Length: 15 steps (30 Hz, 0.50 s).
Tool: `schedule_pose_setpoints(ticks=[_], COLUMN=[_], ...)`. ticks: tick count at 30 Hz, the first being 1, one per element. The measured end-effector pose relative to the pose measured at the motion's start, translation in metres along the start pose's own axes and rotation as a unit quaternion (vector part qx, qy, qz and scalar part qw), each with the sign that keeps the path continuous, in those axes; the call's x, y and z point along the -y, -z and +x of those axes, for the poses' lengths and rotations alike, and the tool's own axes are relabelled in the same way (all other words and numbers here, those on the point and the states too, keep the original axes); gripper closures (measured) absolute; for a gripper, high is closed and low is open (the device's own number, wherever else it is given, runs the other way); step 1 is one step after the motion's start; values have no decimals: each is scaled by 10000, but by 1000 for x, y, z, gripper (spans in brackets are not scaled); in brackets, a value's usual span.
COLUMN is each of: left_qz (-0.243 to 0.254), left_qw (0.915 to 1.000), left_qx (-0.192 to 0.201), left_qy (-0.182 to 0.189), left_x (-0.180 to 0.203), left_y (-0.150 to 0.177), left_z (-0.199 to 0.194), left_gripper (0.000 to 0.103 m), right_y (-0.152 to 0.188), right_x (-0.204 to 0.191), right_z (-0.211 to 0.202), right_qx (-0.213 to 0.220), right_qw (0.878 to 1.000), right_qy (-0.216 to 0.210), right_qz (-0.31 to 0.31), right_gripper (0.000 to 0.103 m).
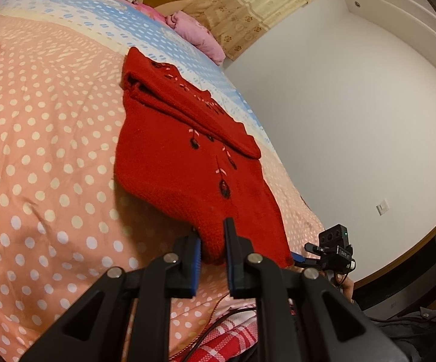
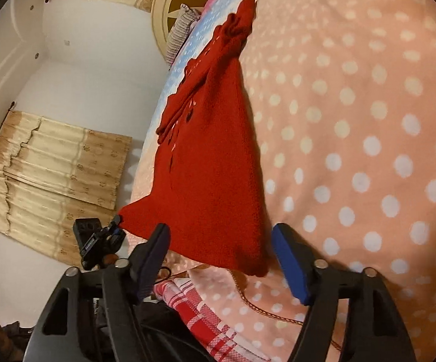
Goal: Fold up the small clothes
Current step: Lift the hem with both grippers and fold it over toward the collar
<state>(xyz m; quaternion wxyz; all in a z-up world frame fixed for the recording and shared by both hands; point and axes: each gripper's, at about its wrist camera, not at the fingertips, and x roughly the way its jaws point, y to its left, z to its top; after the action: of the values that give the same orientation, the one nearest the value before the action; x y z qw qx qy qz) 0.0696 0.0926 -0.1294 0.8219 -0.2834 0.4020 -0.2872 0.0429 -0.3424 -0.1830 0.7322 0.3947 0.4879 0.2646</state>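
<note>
The left gripper (image 1: 212,241) has its jaws clamped on the near hem of the red sweater (image 1: 181,157). The right gripper (image 2: 221,247) stands with jaws wide, the sweater's other hem corner between them, unpinched. The sweater's far part lies on the dotted bed (image 1: 43,138).

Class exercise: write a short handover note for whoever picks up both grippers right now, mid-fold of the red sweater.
Left gripper: shut on the sweater's near hem corner.
Right gripper: open, pads either side of the other hem corner, not pressing.
Sweater: on the dotted quilt, hem lifted towards you, one sleeve folded across the front.
Done: sleeve fold.
Left: probably close the right gripper, then fold the hem up.
</note>
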Motion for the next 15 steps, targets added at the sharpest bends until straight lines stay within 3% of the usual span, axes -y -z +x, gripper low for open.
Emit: schedule_pose_setpoints(ticks=[4, 6, 7, 8, 15], left_qz=[-29, -47, -49, -54, -33], left_qw=[10000, 10000, 10000, 10000, 9999], left_qx=[-24, -31, -25, -13, 120], left_qy=[9, -6, -9, -6, 25], left_x=[-2, -3, -4, -4, 0], left_y=[2, 2, 2, 2, -7], left_z=[2, 3, 3, 2, -4], left_gripper=[89, 89, 89, 89, 89], right_y=[4, 5, 5, 4, -8], right_x=[-8, -12, -13, -13, -39], right_z=[24, 34, 37, 37, -4], right_qx=[-217, -232, -213, -174, 595], right_qw=[9997, 9995, 9995, 9994, 9959], right_qy=[-77, -48, 4, 54, -207], right_qz=[-109, -225, -252, -280, -642], right_gripper=[48, 70, 88, 94, 96])
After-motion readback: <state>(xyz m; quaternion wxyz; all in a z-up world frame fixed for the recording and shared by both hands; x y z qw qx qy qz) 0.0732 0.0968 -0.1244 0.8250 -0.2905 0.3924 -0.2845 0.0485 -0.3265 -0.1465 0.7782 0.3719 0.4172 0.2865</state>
